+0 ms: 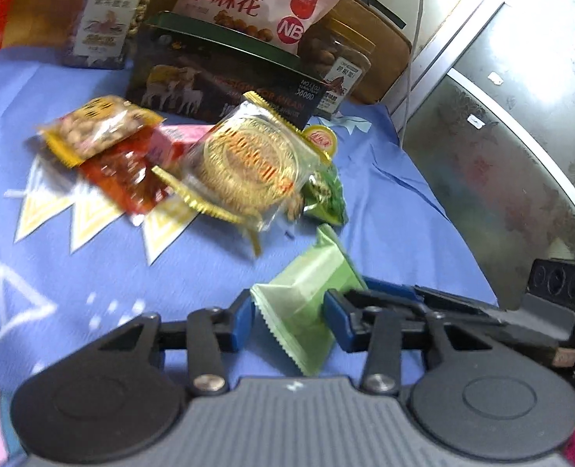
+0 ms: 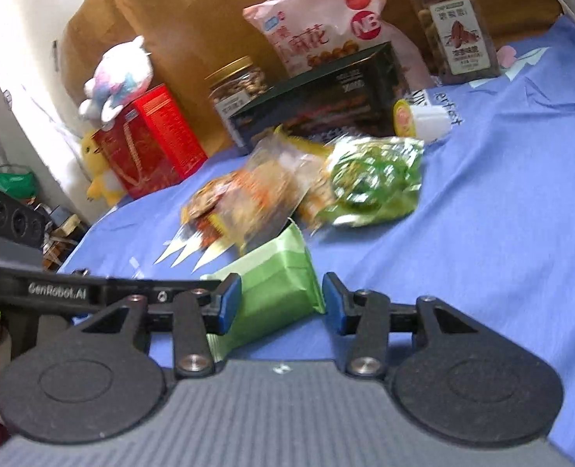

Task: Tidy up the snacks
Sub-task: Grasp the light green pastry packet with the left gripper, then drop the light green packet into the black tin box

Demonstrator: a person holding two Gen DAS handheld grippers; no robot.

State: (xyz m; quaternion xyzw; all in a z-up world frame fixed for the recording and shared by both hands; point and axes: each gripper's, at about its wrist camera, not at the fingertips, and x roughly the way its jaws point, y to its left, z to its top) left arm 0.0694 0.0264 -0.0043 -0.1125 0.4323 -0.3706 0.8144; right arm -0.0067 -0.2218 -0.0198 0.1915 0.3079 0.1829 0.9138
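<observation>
A light green snack packet hangs tilted just above the blue cloth, and my left gripper is shut on it, both blue pads pressing its sides. My right gripper's fingers reach in from the right at the packet's far end. In the right wrist view the same packet lies between the jaws of my right gripper, which stands open, with a thin gap at the right pad. The left gripper's finger comes in from the left there. A heap of small snack packets lies beyond.
A dark box, a pink bag and two nut jars stand at the back. A jelly cup sits by the heap. A red box with plush toys is at the left. The blue cloth spreads to the right.
</observation>
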